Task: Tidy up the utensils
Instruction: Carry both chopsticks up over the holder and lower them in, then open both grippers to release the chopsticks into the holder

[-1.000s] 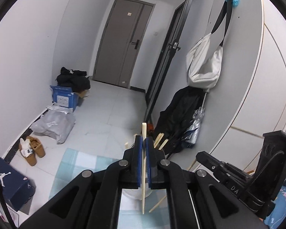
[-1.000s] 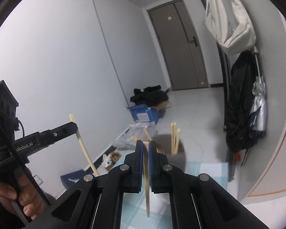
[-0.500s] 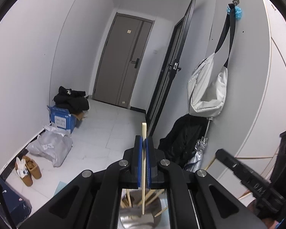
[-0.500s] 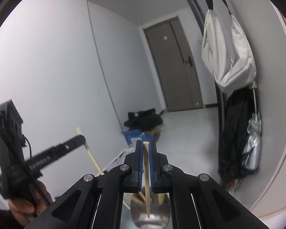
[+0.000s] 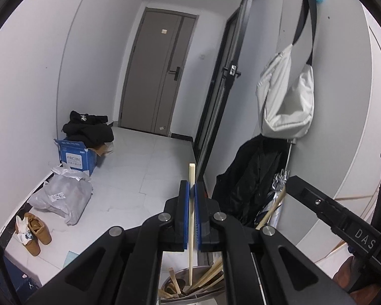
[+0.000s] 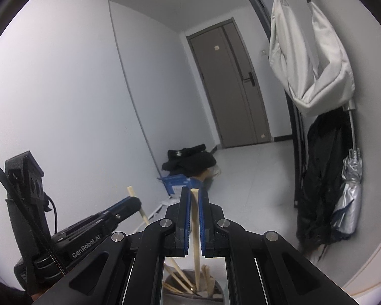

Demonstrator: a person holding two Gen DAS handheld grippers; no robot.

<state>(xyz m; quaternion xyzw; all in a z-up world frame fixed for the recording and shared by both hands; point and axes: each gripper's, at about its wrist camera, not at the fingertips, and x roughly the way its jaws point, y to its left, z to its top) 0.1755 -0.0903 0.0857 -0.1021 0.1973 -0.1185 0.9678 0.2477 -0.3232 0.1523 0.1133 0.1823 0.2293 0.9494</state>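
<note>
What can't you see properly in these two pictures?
- Metal utensil holder: left wrist view, mostly hidden behind the left gripper and cut off by the bottom edge.
- Same holder, right wrist view: covered by the right gripper; how many chopsticks it holds cannot be counted.
- Lower tip of the right gripper's chopstick: lost among the other sticks.
- Table under the holder: out of frame.
- Blue box print: too small to read.

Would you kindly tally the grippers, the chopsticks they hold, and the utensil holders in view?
Grippers: 2, left gripper and right gripper.
Held chopsticks: 2, left chopstick and right chopstick.
Utensil holders: 1, metal holder.
Total: 5.
</note>
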